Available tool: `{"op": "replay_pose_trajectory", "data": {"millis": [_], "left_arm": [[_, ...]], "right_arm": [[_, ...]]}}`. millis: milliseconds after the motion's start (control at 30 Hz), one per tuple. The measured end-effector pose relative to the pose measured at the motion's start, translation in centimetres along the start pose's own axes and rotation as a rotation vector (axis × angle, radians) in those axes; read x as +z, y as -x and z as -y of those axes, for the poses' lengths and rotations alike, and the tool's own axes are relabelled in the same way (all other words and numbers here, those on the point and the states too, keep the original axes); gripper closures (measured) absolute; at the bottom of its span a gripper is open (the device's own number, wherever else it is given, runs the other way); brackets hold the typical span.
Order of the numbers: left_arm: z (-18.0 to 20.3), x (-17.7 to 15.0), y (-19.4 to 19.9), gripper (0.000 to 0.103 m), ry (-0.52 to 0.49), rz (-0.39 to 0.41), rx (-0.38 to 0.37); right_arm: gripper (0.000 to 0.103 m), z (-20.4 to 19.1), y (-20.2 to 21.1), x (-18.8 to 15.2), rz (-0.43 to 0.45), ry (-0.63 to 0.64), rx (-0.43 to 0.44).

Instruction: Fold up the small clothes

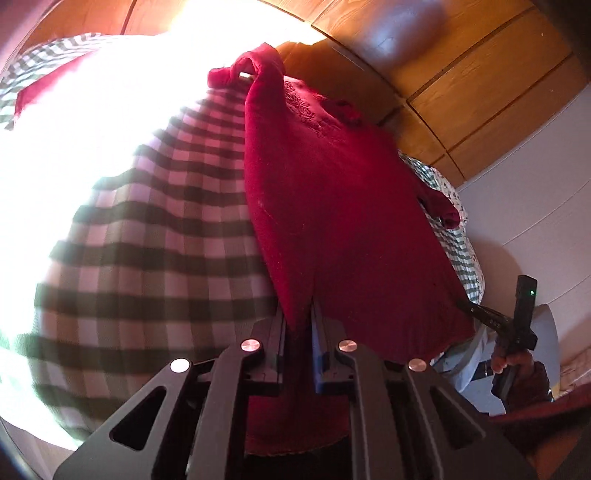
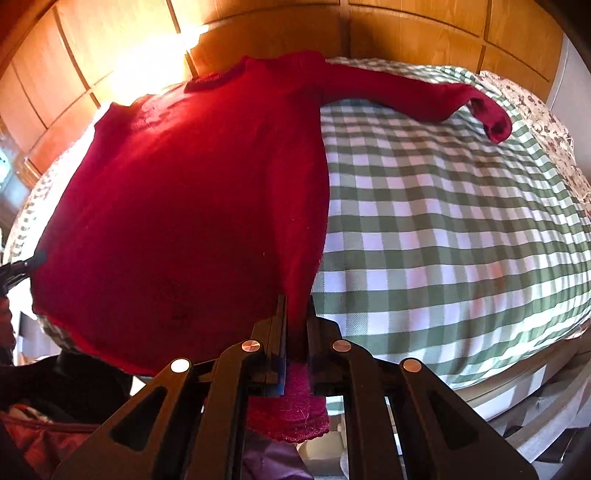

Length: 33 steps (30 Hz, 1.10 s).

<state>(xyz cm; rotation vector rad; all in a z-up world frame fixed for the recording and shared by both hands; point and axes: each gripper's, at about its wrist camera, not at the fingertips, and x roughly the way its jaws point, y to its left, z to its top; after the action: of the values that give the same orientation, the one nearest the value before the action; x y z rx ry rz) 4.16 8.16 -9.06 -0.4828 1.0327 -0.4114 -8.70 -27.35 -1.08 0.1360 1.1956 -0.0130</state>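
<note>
**Red sweater laid out on bed, both bottom corners clamped; folding hardly begun**

Landmark: wooden headboard, at far end of the green-and-white checked bedspread.

Progress, judged from present layout: red sweater spread face up and mostly flat on the bedspread; body smooth, no fold line visible across it; so spreading stage looks essentially done, folding proper not yet started. Left to do, by estimate: sleeves brought in over the body, then body doubled hem toward collar.

Orientation: long axis running from hem to collar, straight toward the headboard; collar at the end nearest the headboard, hem at the end farthest from it, overhanging the near edge of the bed. One sleeve stretched sideways, roughly parallel to the headboard, cuff curled at its tip; other sleeve only partly seen in the left wrist view, bunched at the sweater's side.

Grippers: right gripper at the hem corner farthest from the headboard, jaws nearly together, red knit pinched between them and hanging below; left gripper at the opposite hem corner, jaws likewise narrow and clamped on fabric.
</note>
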Motion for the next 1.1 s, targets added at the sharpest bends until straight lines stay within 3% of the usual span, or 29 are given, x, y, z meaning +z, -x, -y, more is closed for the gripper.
{"op": "replay_pose_trajectory", "data": {"millis": [100,133,167,200,233,267,333,433,500,633,733,833,867,900,933,1000,1100], "left_arm": [[-0.4,-0.6,-0.1,0.082,0.013,-0.019,0.055],[-1.0,-0.5,0.1,0.067,0.043,-0.008,0.061],[-1.9,-0.1,0.6,0.06,0.09,0.019,0.06],[-2.9,0.2,1.5,0.06,0.137,0.051,0.062],[-3.9,0.7,2.2,0.06,0.175,0.074,0.078],[-4.9,1.4,2.9,0.06,0.207,0.099,0.118],[-6.9,3.0,4.7,0.059,0.26,0.168,0.231],[-10.5,5.4,7.0,0.049,0.343,0.241,0.42],[-12.8,6.8,8.4,0.043,0.395,0.289,0.494],[-16.9,9.9,9.2,0.043,0.459,0.315,0.564],[-18.8,12.1,8.2,0.042,0.5,0.321,0.561],[-19.8,13.9,6.0,0.047,0.498,0.324,0.589],[-19.9,14.3,5.6,0.074,0.478,0.327,0.591],[-20.0,14.8,5.1,0.09,0.46,0.305,0.563],[-19.5,15.4,5.0,0.095,0.461,0.293,0.556],[-18.8,16.1,6.1,0.097,0.425,0.323,0.581],[-18.7,17.5,9.6,0.098,0.374,0.372,0.702]], "right_arm": [[0.096,0.0,-1.2,-0.3,-0.054,0.011,0.01],[0.089,0.1,-1.3,0.0,-0.054,0.0,0.001],[0.074,0.4,-1.3,0.4,-0.044,-0.022,-0.002],[0.063,0.5,-1.0,0.9,-0.021,-0.035,-0.01],[0.04,0.6,-0.5,1.5,0.016,-0.043,-0.029],[0.033,0.4,0.0,2.2,0.052,-0.048,-0.046],[0.033,-0.3,0.5,3.8,0.108,-0.043,-0.034],[0.028,-2.5,0.0,6.0,0.156,-0.034,0.019],[0.028,-5.0,-1.4,7.3,0.159,-0.004,0.074],[0.028,-10.5,-4.9,9.4,0.138,0.069,0.141],[0.028,-13.8,-6.8,10.6,0.142,0.097,0.176],[0.028,-16.4,-8.7,11.2,0.142,0.133,0.18],[0.028,-17.1,-9.1,11.2,0.14,0.143,0.172],[0.028,-17.7,-9.8,11.1,0.133,0.155,0.16],[0.027,-18.0,-10.1,10.9,0.132,0.162,0.147],[0.022,-18.3,-10.7,10.3,0.152,0.187,0.13],[0.018,-18.6,-11.0,9.8,0.185,0.212,0.111]]}}
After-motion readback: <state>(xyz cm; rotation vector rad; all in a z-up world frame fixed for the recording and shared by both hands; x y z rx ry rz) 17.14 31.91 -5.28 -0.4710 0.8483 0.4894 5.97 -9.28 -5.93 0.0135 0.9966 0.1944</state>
